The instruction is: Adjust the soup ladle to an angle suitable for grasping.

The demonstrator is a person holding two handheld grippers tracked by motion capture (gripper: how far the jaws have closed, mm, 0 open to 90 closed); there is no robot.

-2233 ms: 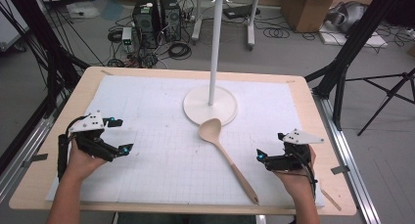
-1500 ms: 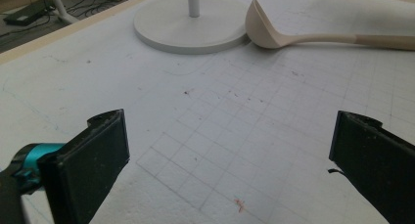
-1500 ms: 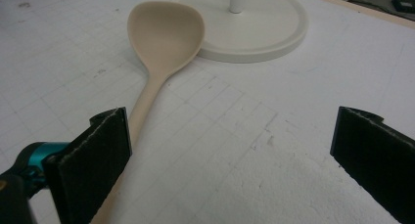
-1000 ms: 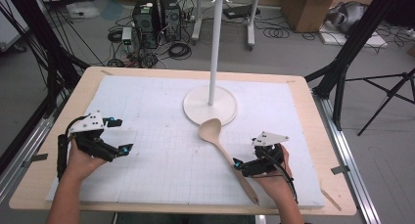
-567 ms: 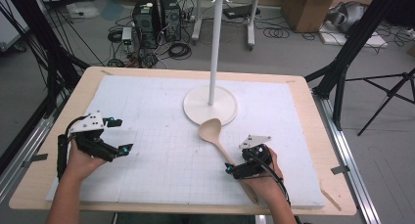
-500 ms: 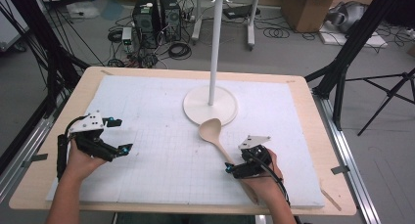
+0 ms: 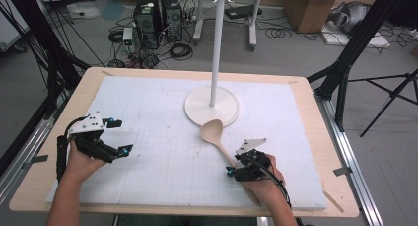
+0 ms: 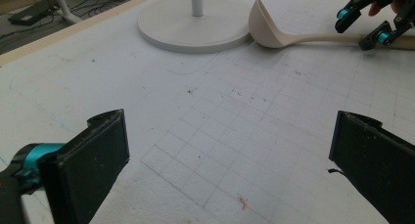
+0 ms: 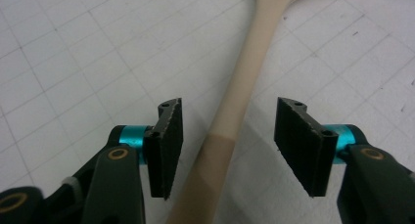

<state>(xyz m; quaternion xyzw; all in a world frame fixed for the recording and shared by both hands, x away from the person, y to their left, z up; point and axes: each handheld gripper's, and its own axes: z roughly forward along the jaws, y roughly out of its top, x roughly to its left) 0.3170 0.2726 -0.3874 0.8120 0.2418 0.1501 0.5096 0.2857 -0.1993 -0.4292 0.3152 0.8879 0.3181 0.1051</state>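
Right gripper (image 7: 235, 168) had moved from 4 o'clock inward to straddle the wooden spoon (image 7: 217, 137) handle, jaws closing, pads not yet touching. Spoon lay at 5 o'clock of the stand base (image 7: 212, 106). Left gripper (image 7: 118, 137) rested wide apart at 9 o'clock.

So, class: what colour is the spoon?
Pale beige spoon, clearest in the right gripper view.

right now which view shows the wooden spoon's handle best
The right gripper view: the wooden spoon's handle runs close up between the right hand-held gripper pads. High view shows the whole spoon small; left gripper view shows bowl and part of the handle.
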